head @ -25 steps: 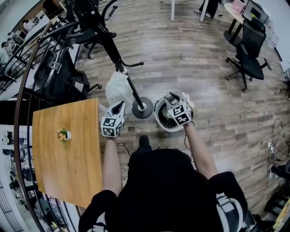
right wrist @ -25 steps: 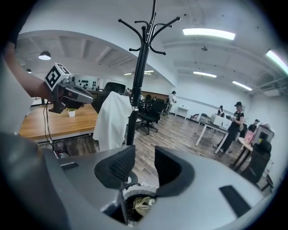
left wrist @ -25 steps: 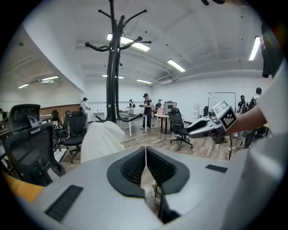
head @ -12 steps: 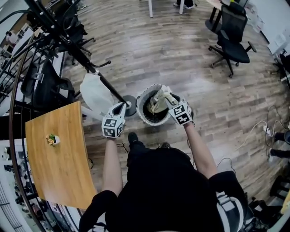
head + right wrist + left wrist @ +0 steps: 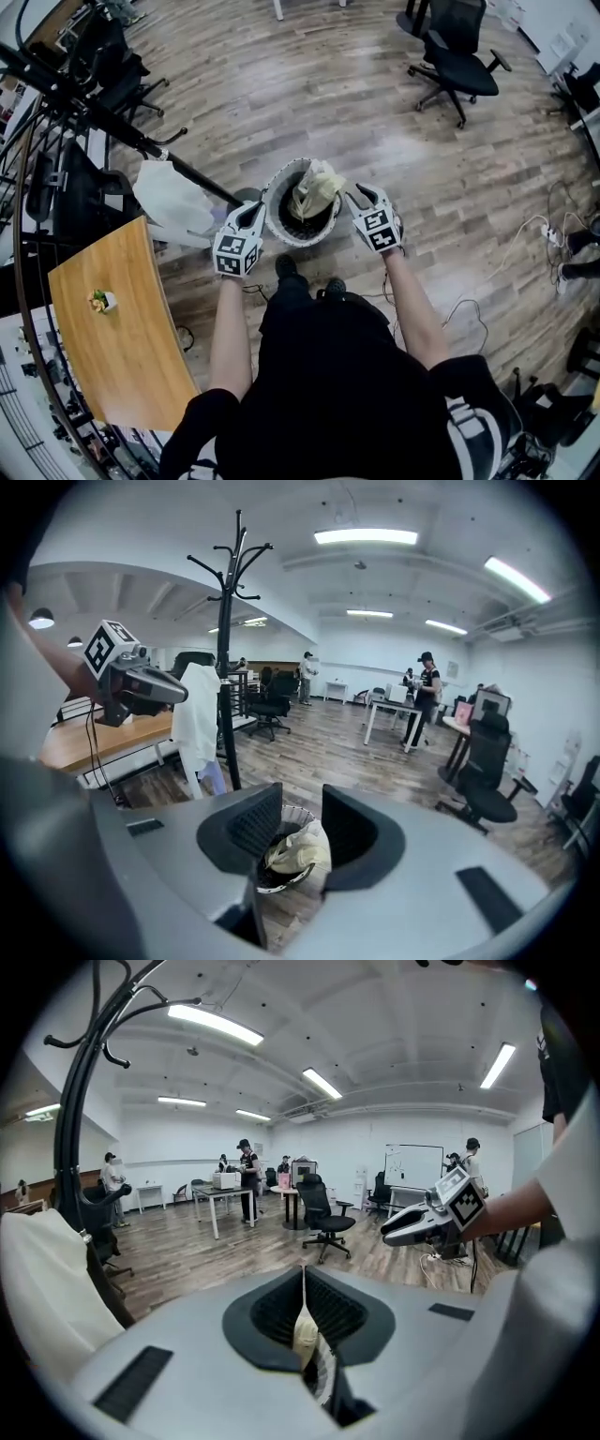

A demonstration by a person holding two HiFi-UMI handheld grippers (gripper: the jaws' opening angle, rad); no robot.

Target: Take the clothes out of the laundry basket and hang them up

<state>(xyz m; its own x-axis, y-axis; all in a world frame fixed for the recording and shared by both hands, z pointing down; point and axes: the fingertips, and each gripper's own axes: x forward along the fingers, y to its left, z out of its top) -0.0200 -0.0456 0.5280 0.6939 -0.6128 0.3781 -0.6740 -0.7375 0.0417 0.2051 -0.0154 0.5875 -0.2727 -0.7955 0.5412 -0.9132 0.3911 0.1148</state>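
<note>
Both hang by the laundry basket: left gripper shut, right gripper open and should grab the cream cloth next.

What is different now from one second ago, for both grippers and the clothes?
The right gripper, earlier above the laundry basket, is now beside its right rim, jaws apart, empty. The left gripper came from beside the hung white garment to the basket's left rim, jaws shut. Nothing was grasped. The cream cloth stays in the basket, the garment on the coat rack.
</note>
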